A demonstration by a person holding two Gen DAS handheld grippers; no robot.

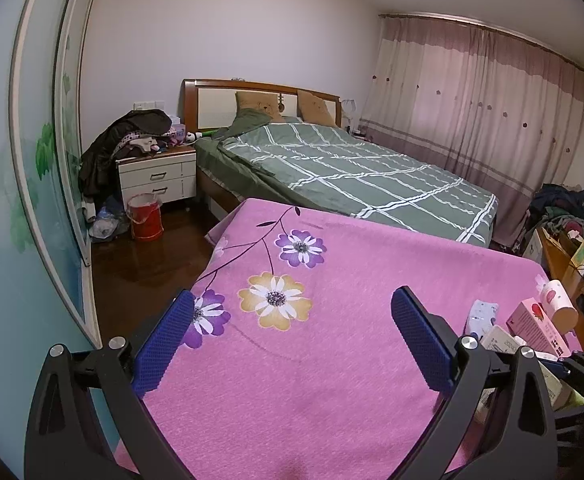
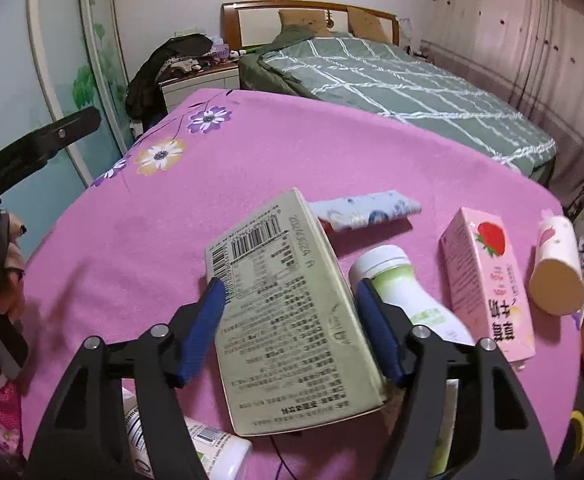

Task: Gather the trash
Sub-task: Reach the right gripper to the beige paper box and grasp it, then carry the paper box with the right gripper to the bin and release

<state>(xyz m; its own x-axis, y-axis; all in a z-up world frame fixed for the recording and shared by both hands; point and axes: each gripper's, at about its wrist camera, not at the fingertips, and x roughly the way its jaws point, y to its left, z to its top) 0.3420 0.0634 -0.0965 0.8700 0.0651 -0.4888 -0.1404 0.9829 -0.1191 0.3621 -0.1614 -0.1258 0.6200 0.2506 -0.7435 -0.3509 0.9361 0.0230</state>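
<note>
While the table (image 2: 131,208) under its pink flowered cloth carries the litter, things stand so:
Right tongs (image 2: 292,296): spread around a pale green carton (image 2: 287,312), blue pads beside its two long edges; whether they press it I cannot tell.
Carton: barcode side up, tilted.
Beside it: white-capped bottle (image 2: 396,280), strawberry milk box (image 2: 488,280), paper cup (image 2: 556,268), blue patterned packet (image 2: 368,208).
Left tongs (image 1: 292,332): spread wide over bare cloth, pinching nothing.
Behind: green-quilted bed (image 1: 352,172).
</note>
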